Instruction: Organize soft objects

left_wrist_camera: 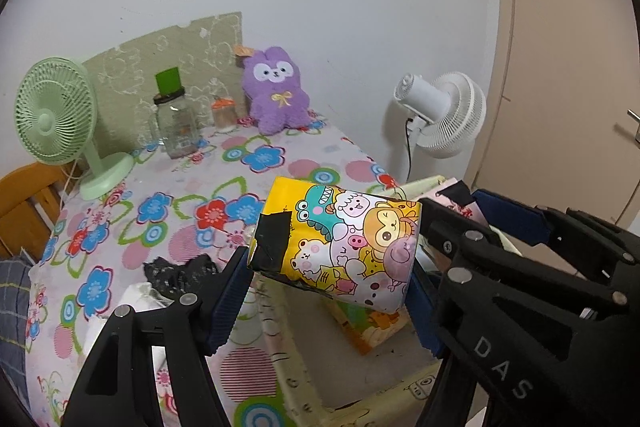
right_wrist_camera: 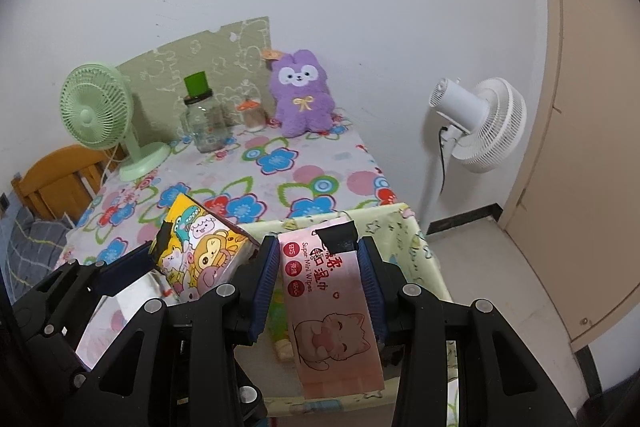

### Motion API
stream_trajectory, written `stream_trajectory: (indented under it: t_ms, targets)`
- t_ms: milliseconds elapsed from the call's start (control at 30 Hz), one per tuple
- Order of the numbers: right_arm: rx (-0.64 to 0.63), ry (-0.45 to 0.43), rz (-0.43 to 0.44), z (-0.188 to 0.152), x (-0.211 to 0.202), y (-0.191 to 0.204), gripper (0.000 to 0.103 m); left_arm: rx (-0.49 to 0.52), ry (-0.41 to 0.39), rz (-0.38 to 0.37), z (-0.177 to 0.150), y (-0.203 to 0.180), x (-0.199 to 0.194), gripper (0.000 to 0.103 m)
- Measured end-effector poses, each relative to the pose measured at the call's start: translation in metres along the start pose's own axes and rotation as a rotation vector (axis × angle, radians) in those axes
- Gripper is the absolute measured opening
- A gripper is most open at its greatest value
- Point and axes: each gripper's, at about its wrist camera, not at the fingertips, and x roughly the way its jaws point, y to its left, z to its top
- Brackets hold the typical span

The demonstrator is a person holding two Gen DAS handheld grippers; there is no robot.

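Observation:
My left gripper (left_wrist_camera: 330,277) is shut on a yellow tissue pack (left_wrist_camera: 340,243) printed with cartoon animals and patched with black tape. It hangs over a pale fabric storage box (left_wrist_camera: 292,355) at the table's near right corner. My right gripper (right_wrist_camera: 320,283) is shut on a pink wet-wipes pack (right_wrist_camera: 328,299) with a cat drawing, held above the same fabric storage box (right_wrist_camera: 420,247). The tissue pack (right_wrist_camera: 200,251) and the left gripper show at the left of the right wrist view. Another printed pack (left_wrist_camera: 368,327) lies inside the box.
A purple plush toy (left_wrist_camera: 276,95) sits at the table's far edge beside a glass jar (left_wrist_camera: 176,123) and a small orange-lidded jar (left_wrist_camera: 224,113). A green desk fan (left_wrist_camera: 60,123) stands far left. A white floor fan (left_wrist_camera: 440,111) stands beyond the table. Dark crumpled cloth (left_wrist_camera: 176,273) lies near left.

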Motion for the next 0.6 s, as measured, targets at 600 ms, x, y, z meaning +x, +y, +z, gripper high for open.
stream_trajectory:
  t_ms: [600]
  targets:
    - [0.036, 0.059, -0.015, -0.003, 0.034, -0.019, 0.043, 0.028, 0.074, -0.070, 0.000, -0.012, 0.031, 0.094]
